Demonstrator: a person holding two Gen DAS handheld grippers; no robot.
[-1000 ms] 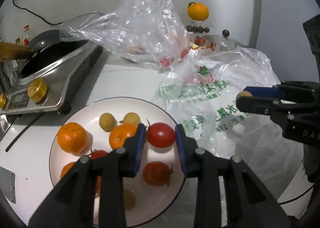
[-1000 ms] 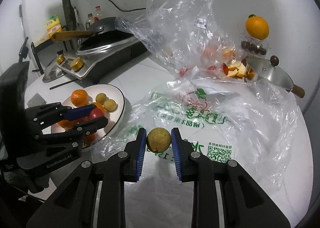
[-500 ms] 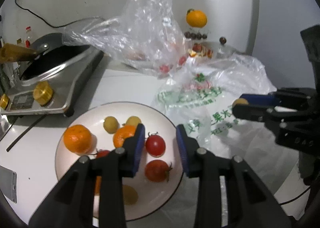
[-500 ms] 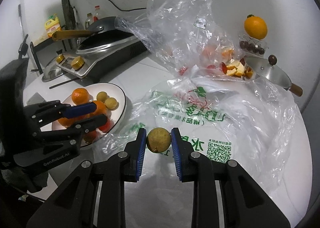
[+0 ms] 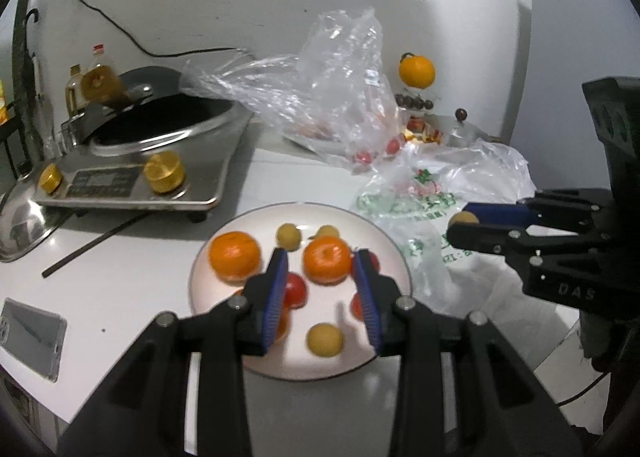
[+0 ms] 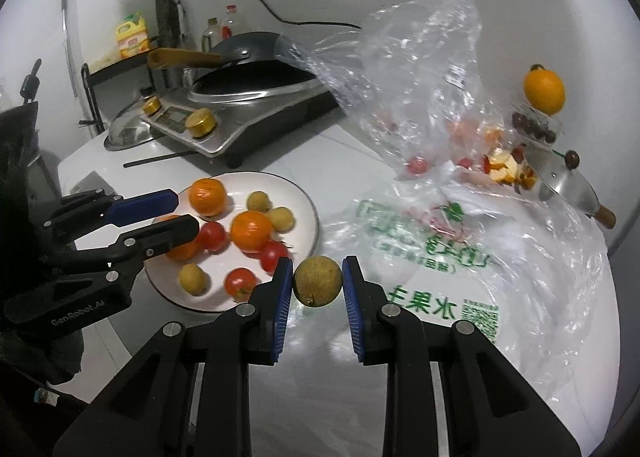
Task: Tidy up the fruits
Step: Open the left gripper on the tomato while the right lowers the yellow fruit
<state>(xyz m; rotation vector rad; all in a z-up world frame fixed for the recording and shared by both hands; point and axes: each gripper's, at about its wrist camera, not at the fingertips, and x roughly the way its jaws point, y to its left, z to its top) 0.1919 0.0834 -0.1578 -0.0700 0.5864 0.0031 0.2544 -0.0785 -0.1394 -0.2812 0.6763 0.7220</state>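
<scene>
A white plate [image 5: 236, 227] [image 6: 310, 203] holds mandarins [image 5: 326, 259], red tomatoes [image 6: 239, 283] and small longans [image 5: 325, 339]. My left gripper [image 5: 321, 257] [image 6: 185, 212] hovers above the plate's near half, open, with nothing between its blue pads; a mandarin on the plate shows through the gap. My right gripper [image 6: 317, 271] [image 5: 460, 225] is shut on a brownish-yellow longan [image 6: 318, 281] [image 5: 463, 218]. It hangs just off the plate's right rim, over the edge of a printed plastic bag [image 6: 432, 257].
An induction cooker with a wok [image 5: 132, 161] stands left of the plate, a steel lid [image 5: 20, 225] and a black stick [image 5: 92, 245] beside it. A crumpled clear bag [image 5: 332, 97] with tomatoes, an orange [image 5: 416, 71] and a pot lid [image 6: 568, 185] lie behind. A phone [image 5: 28, 333] lies near left.
The left gripper let a tomato go onto the plate, then drew back and up. The right gripper carried the longan leftward, closer to the plate.
</scene>
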